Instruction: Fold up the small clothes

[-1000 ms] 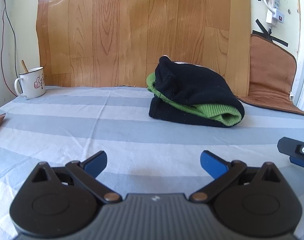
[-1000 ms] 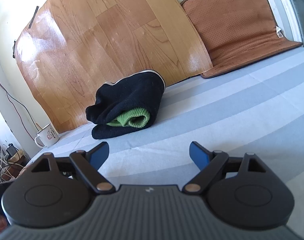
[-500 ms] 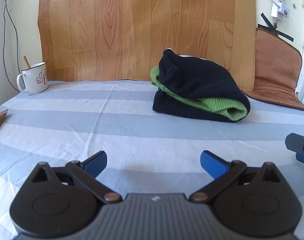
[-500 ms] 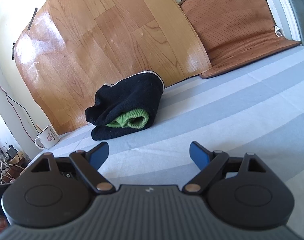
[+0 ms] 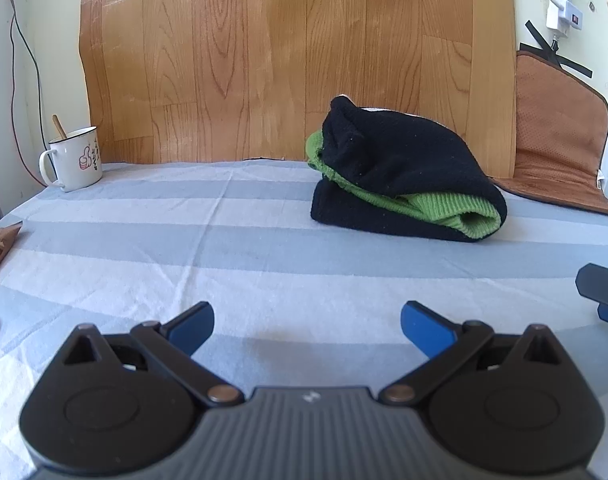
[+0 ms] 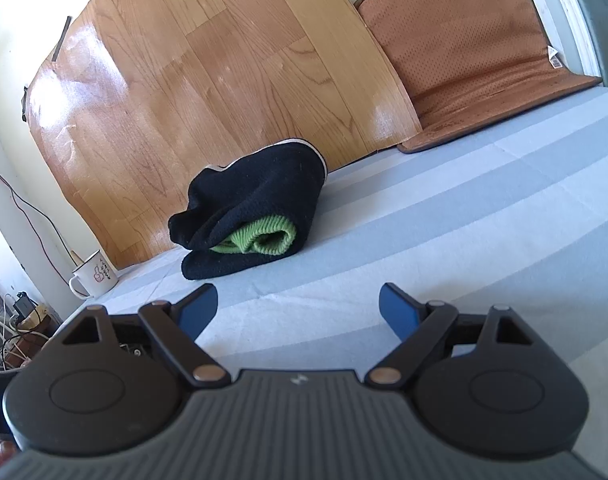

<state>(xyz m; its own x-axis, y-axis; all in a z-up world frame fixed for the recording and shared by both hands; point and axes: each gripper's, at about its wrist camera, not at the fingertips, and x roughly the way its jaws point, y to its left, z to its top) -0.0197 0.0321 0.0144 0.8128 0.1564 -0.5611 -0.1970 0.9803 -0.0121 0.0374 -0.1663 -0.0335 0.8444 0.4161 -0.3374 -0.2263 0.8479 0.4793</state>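
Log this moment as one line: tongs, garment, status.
left tongs open, empty | right tongs open, empty | black-and-green garment folded on striped sheet, untouched | mug far left

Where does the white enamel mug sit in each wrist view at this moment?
Left wrist view: white enamel mug at the far left, on the striped sheet, below the wood-grain panel.
Right wrist view: mug at lower left, left of the folded black-and-green garment.
Shared landmark: the garment, lying in front of the panel in both views.
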